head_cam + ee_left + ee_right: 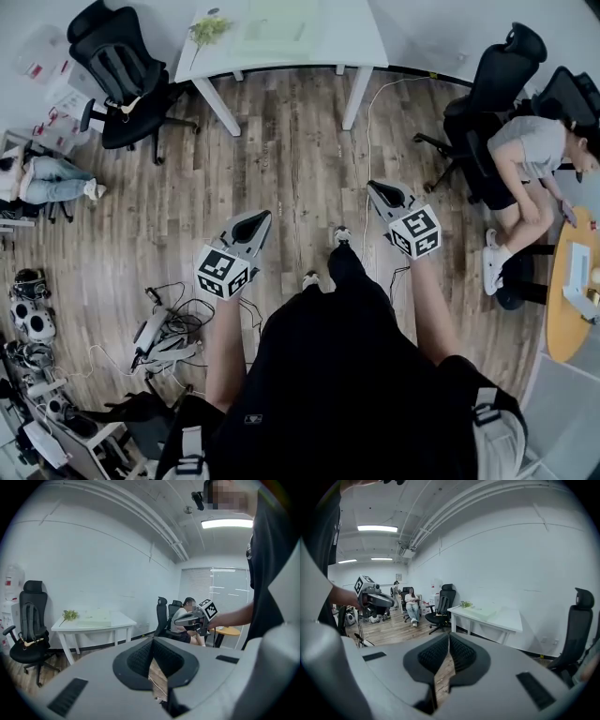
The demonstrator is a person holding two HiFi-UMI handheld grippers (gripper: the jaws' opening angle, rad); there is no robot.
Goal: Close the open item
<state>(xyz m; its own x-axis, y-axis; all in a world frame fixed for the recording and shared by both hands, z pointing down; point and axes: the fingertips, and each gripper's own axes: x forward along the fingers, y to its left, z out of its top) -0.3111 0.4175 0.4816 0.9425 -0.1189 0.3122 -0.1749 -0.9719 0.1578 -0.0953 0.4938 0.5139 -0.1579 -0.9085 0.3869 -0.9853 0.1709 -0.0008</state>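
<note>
Head view: your left gripper (260,217) and right gripper (373,187) hang over bare wood floor (291,150), well apart from each other, and the boards lie open ahead right up to the white table (352,42). The pale green flat item (277,23) lies on that table, near a plant sprig (208,28) (open or not, I cannot tell). A black chair (122,80) flanks the table's left end, and cables (178,319) sprawl by your left leg.

Left gripper view: jaws clenched, nothing between them, table edge well off.

Right gripper view: jaws pressed together too, empty. The table's near corner lies ahead, with a second chair (576,630) at the right edge.
</note>
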